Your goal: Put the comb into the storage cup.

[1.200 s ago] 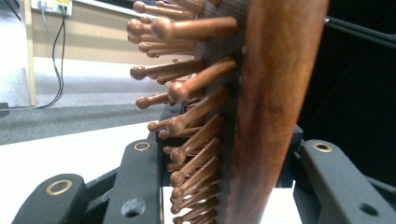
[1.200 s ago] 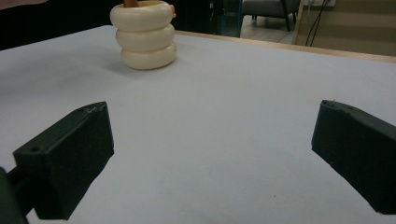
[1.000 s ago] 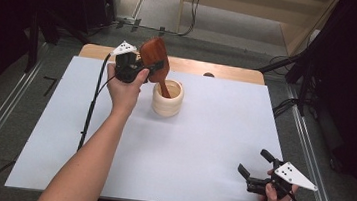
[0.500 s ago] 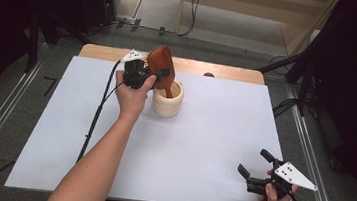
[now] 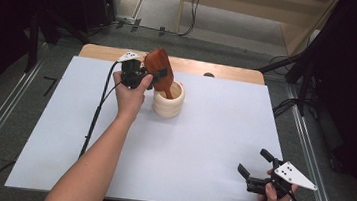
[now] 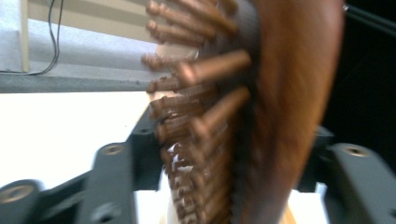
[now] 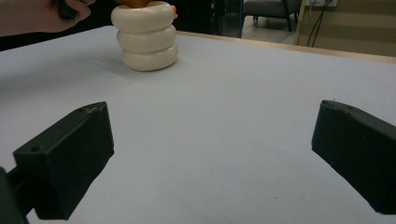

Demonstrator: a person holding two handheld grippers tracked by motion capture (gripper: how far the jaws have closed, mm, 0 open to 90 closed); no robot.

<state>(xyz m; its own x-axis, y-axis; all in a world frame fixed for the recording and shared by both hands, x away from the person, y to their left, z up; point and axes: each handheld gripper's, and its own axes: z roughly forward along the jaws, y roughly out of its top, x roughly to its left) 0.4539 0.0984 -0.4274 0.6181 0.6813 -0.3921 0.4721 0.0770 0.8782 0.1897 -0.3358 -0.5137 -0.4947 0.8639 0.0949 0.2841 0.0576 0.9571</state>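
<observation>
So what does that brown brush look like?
The wooden hairbrush is reddish-brown, with a smooth rounded back and rows of wooden pins on a dark pad. It stands tilted, handle down inside the cream ribbed cup, head sticking out. The left gripper has just been opening, the brush between its fingers.

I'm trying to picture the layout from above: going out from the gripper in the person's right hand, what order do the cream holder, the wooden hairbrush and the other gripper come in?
From the right gripper, high view:
1. Cream holder, mid-table, nearest.
2. Wooden hairbrush, standing in it, leaning away.
3. Left gripper, around the brush; too close to rank apart from it.
</observation>
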